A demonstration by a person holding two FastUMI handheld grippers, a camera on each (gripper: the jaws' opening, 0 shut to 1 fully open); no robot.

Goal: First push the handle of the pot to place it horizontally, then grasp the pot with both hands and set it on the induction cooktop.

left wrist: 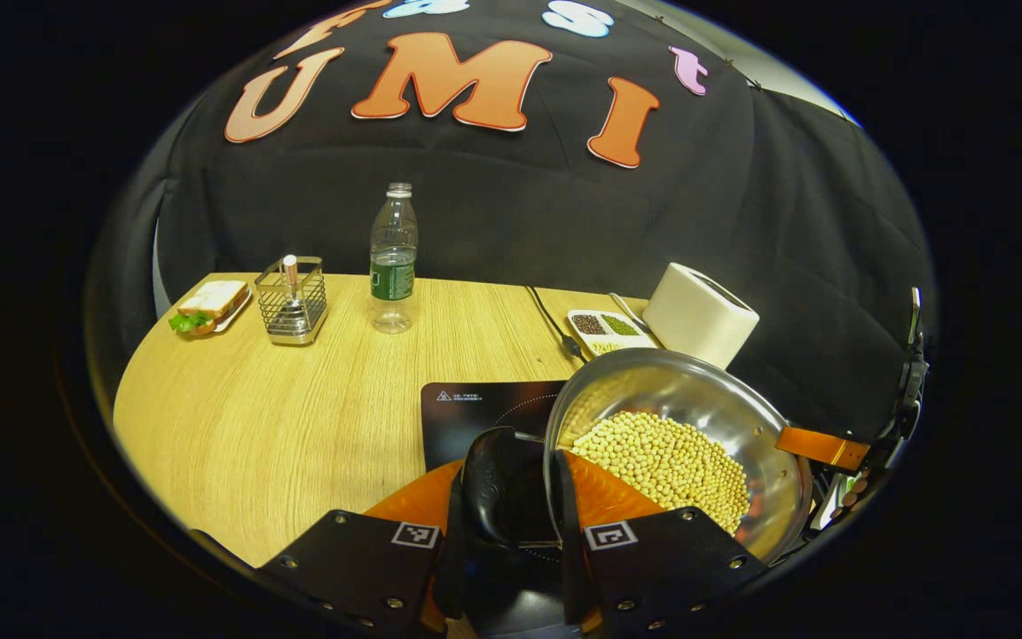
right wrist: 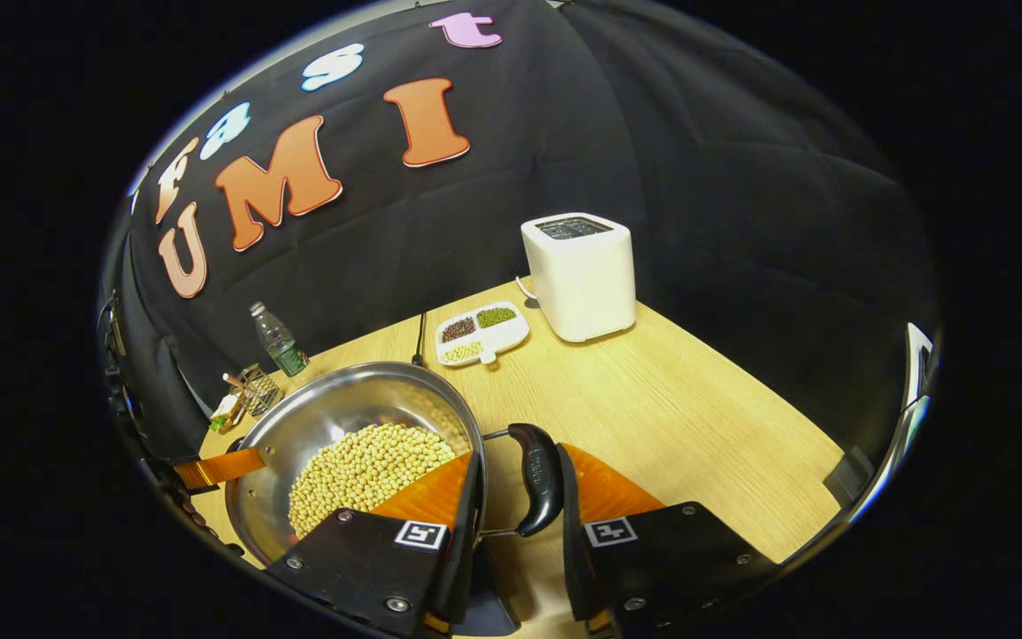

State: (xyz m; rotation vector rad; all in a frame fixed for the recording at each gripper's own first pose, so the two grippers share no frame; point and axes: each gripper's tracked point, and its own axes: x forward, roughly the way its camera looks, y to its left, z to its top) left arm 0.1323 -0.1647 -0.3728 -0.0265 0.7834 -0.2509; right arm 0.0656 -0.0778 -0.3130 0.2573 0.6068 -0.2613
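Steel pot (left wrist: 680,435), full of beans (left wrist: 666,461), is hanging tilted at lower right of the left gripper view, above the cooktop (left wrist: 484,413). We are clamping a black handle (left wrist: 502,484) with the left gripper (left wrist: 511,532) and the other handle (right wrist: 538,479) with the right gripper (right wrist: 515,541); levelling it before lowering should be keeping the beans in.

Bright overhead light, sharp focus, edges bowed

Steel pot (left wrist: 680,435) of soybeans, tilted above cooktop (left wrist: 484,413).
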